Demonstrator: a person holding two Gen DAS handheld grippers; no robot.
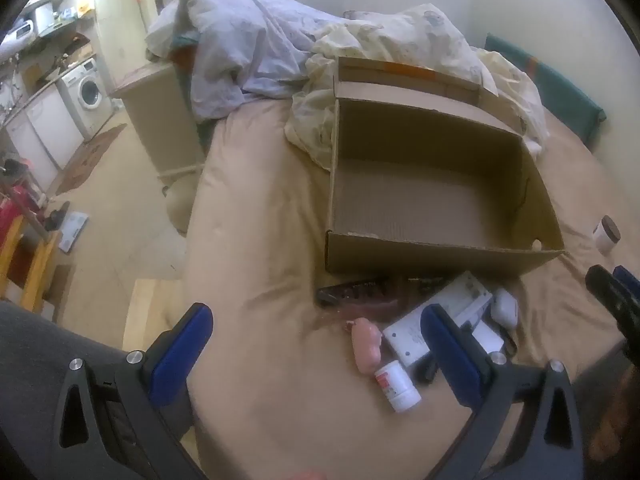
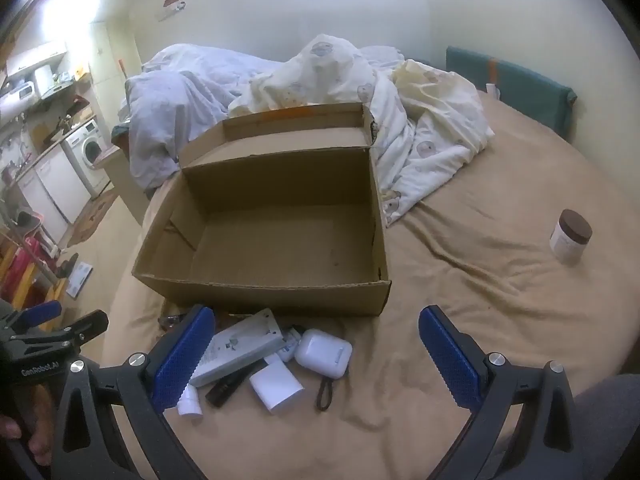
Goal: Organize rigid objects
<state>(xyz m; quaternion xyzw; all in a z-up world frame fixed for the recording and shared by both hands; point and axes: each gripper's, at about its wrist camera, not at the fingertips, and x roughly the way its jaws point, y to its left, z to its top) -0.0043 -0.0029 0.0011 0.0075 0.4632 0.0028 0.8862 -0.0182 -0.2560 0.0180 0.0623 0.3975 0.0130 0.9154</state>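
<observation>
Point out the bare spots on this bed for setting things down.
Bare tan sheet lies between the open cardboard box and the brown-lidded white jar. The box floor is bare too. Crowded: the white earbud case and small items along the box's near wall.

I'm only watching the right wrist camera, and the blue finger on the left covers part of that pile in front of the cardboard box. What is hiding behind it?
Observer: A pink, toy-like piece lies on the bedsheet there.
Operator: And the white stub poking out by the finger?
Observer: That is a small white bottle with a red label, lying on its side.
Operator: Anything closer to the box?
Observer: A long dark object lies along the front wall of the cardboard box. It is too blurred to name.
</observation>
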